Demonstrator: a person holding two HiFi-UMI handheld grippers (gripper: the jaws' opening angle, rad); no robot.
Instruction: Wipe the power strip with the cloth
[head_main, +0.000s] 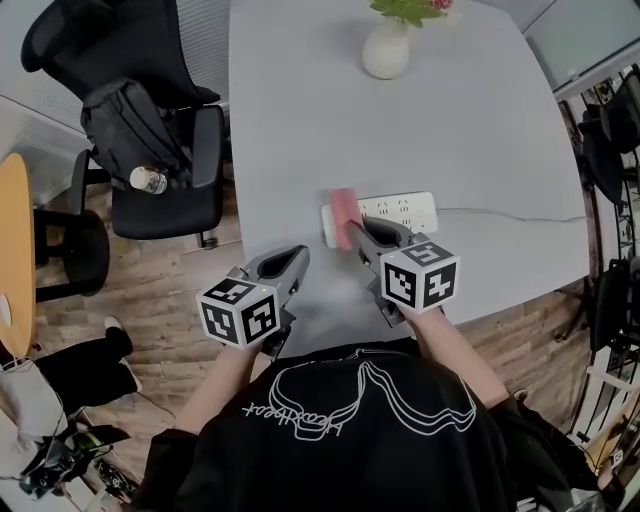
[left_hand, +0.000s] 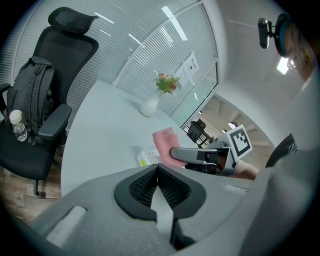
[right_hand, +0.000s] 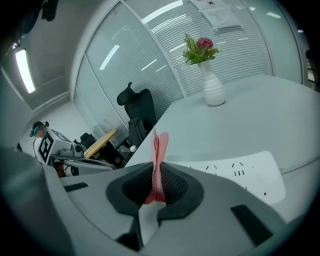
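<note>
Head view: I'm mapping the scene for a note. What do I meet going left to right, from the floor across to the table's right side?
wooden table → office chair → left gripper → cloth → bare end of the power strip → cord

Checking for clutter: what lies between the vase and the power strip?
Only bare table between vase and power strip, seen in the head view.

Black T-shirt (head_main: 340, 450), grey left claw (head_main: 299, 254), right claw (head_main: 353, 229)
</note>
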